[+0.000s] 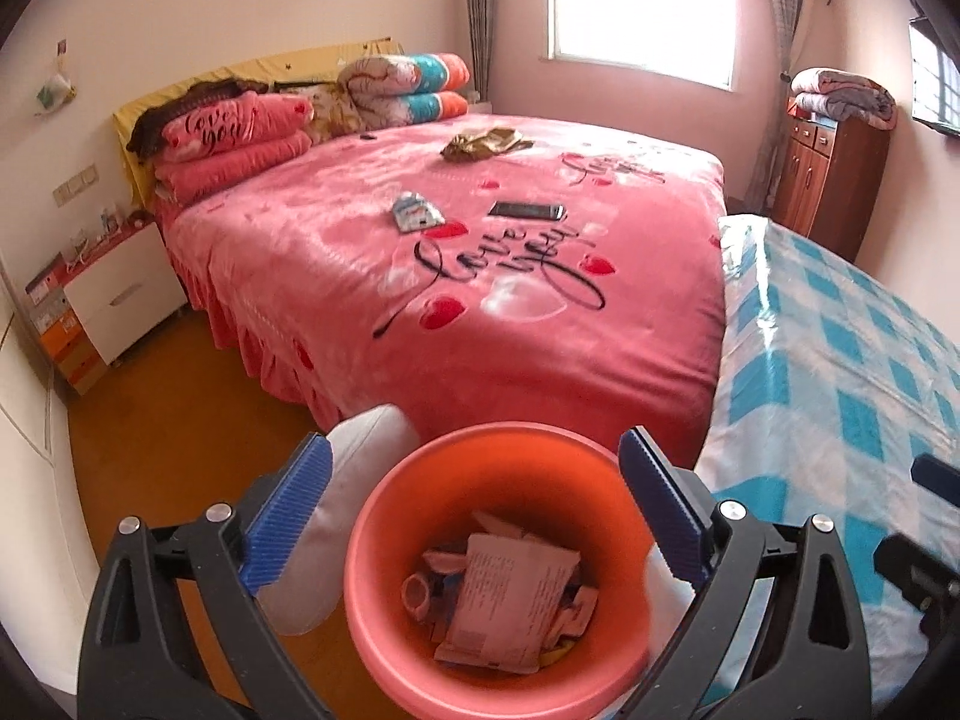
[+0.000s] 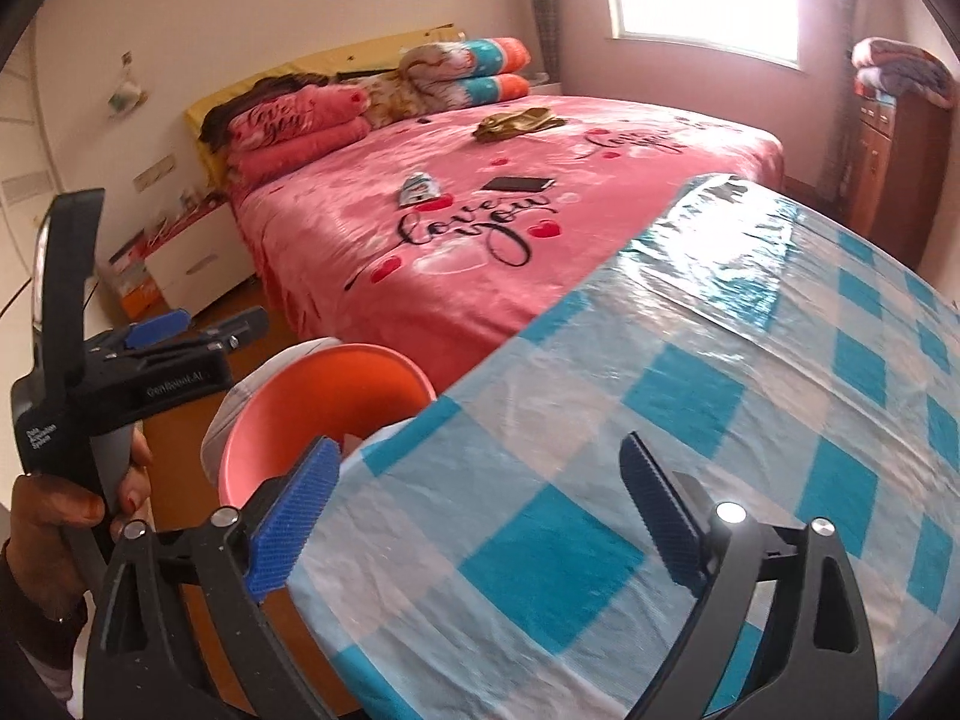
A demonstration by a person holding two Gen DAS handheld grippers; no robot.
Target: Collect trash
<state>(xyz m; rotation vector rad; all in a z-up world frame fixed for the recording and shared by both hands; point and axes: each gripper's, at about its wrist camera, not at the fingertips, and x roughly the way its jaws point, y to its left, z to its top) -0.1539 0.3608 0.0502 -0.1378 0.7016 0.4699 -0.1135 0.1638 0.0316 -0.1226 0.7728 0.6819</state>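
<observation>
With both the left gripper (image 1: 477,516) and right gripper (image 2: 480,510) wide and empty, the crumpled blue-white wrapper (image 1: 416,214) on the pink bed (image 1: 540,312) likely handles light, crushable; pinch its raised fold.

bedspread (image 1: 510,264): "Love you" | pillow (image 1: 222,126): "Love you" | left tongs (image 2: 174,384): "GenRobot.AI"
</observation>
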